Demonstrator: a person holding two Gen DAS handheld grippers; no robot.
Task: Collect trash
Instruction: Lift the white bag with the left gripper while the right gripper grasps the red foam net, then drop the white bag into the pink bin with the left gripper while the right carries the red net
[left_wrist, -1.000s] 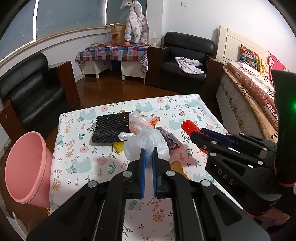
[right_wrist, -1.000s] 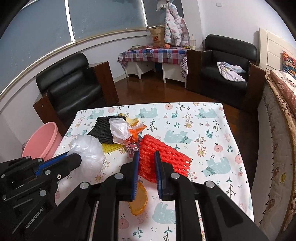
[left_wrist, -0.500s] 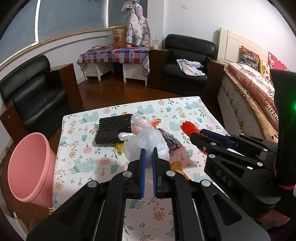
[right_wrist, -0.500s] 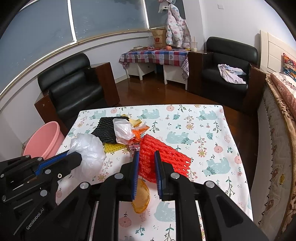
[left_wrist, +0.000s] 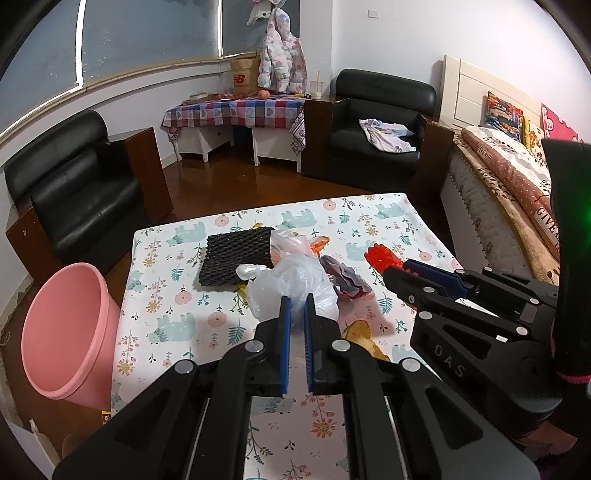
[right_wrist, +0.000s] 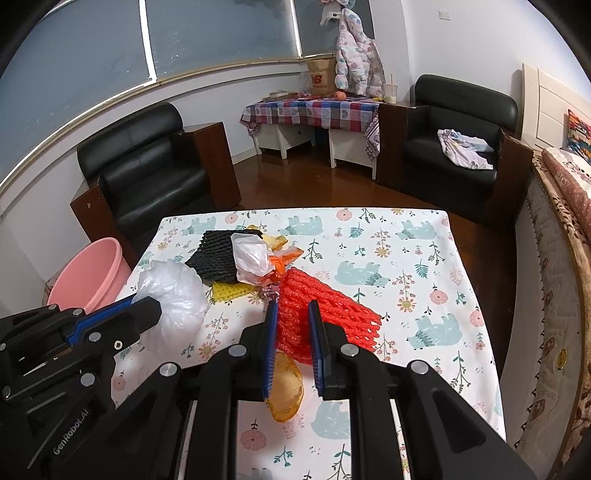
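The clear plastic bag (left_wrist: 291, 284) is pinched between the jaws of the left gripper (left_wrist: 296, 308), which are drawn together on its crumpled film just above the bench (left_wrist: 166, 314). The red foam fruit net (right_wrist: 314, 314) sits clamped between the jaws of the right gripper (right_wrist: 291, 314), its far end spreading out over the cloth. Other trash lies on the bench: a black foam net (left_wrist: 236, 258) toward the far left, a yellow net (right_wrist: 229, 291) just beside it, a white-and-orange plastic bag (right_wrist: 255, 258) touching the black net, a purple-grey wrapper (left_wrist: 343, 277), and an orange-yellow translucent piece (right_wrist: 286, 387) near the right gripper's jaws. The bench cloth is printed with bears and flowers. A pink bucket (left_wrist: 62, 332) stands on the floor at the bench's left edge.

The right gripper's body reads "DAS" in the left wrist view; the left one reads "GenRobot.AI" in the right wrist view. A brown paper bag (left_wrist: 243, 75) on the far checked table bears the "NB" logo. A bed blanket (left_wrist: 546, 218) shows the letters "GIVEA".
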